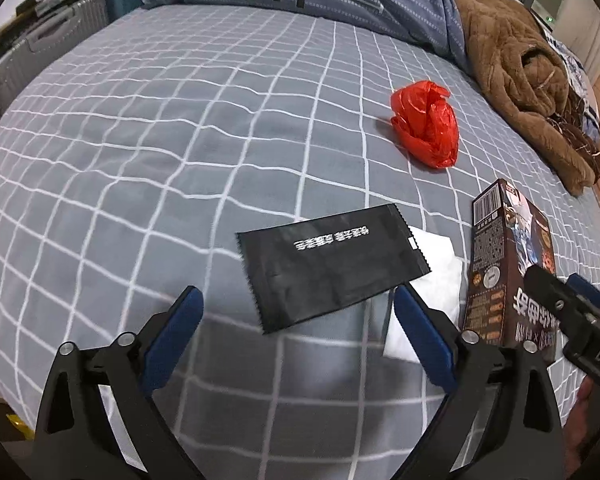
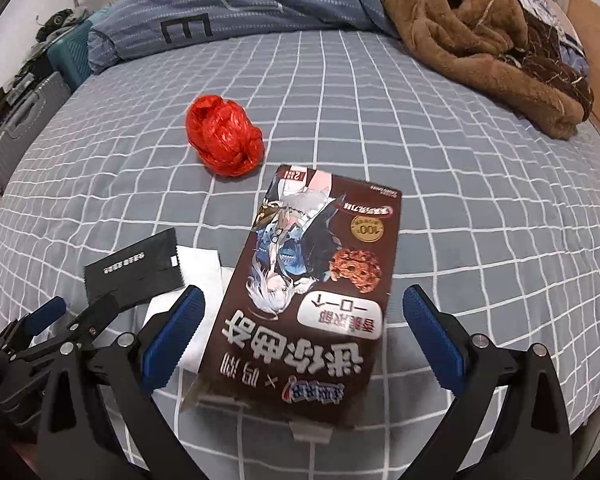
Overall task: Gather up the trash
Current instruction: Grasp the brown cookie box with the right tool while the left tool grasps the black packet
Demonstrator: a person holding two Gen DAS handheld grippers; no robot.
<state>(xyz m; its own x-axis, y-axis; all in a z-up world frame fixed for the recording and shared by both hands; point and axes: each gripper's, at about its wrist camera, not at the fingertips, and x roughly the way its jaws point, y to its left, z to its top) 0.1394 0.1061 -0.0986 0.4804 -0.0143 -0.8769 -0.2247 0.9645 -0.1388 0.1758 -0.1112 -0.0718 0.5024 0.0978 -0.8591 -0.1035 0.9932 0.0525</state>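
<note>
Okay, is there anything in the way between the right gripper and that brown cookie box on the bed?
Nothing visible blocks it. The right gripper is open, and the brown cookie box already lies between its fingers on the checked bedsheet. The white tissue sits just to the box's left, beside the left finger, not in front.

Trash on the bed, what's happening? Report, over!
Left gripper open over black wrapper. Right gripper open around cookie box, not shut. Red bag and white tissue waiting. Nothing blocking.
</note>
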